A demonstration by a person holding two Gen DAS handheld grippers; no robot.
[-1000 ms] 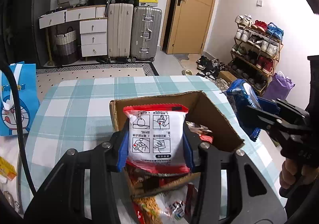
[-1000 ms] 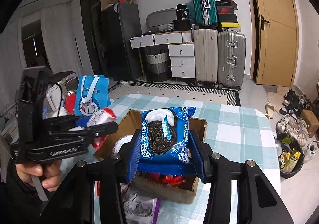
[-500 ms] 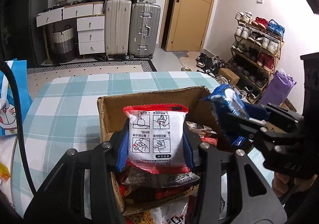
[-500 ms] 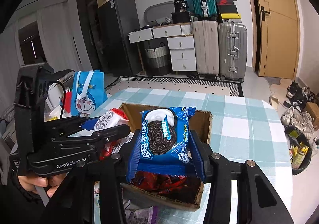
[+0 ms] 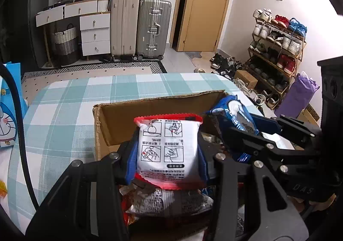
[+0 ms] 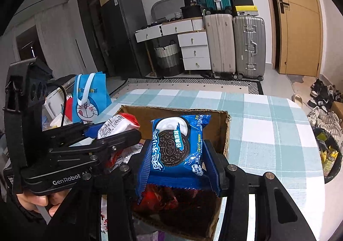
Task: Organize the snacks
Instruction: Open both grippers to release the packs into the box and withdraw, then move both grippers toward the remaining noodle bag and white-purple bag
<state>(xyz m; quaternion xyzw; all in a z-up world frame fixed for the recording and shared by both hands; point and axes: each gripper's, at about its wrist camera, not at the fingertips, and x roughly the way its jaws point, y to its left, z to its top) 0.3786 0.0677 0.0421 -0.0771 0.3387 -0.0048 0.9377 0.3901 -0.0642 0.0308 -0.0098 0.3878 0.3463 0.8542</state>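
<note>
My left gripper [image 5: 167, 153] is shut on a white snack packet with red ends [image 5: 168, 148] and holds it over the open cardboard box [image 5: 120, 116]. My right gripper [image 6: 178, 155] is shut on a blue Oreo packet [image 6: 174, 146] and holds it over the same box [image 6: 225, 133]. The box holds several red and dark snack packets [image 5: 167, 200]. In the left wrist view the right gripper with the Oreo packet [image 5: 235, 116] is close on the right. In the right wrist view the left gripper with its white packet [image 6: 115, 126] is close on the left.
The box stands on a table with a green checked cloth [image 5: 70, 99]. A blue Doraemon bag [image 6: 90, 95] stands at the table's left side. Suitcases [image 5: 154, 29], drawers and a shoe rack [image 5: 276, 48] are across the room. A bin [image 6: 330, 157] is right of the table.
Both grippers have moved in over the box with their packets and come closer together. The box now lies right under them.
</note>
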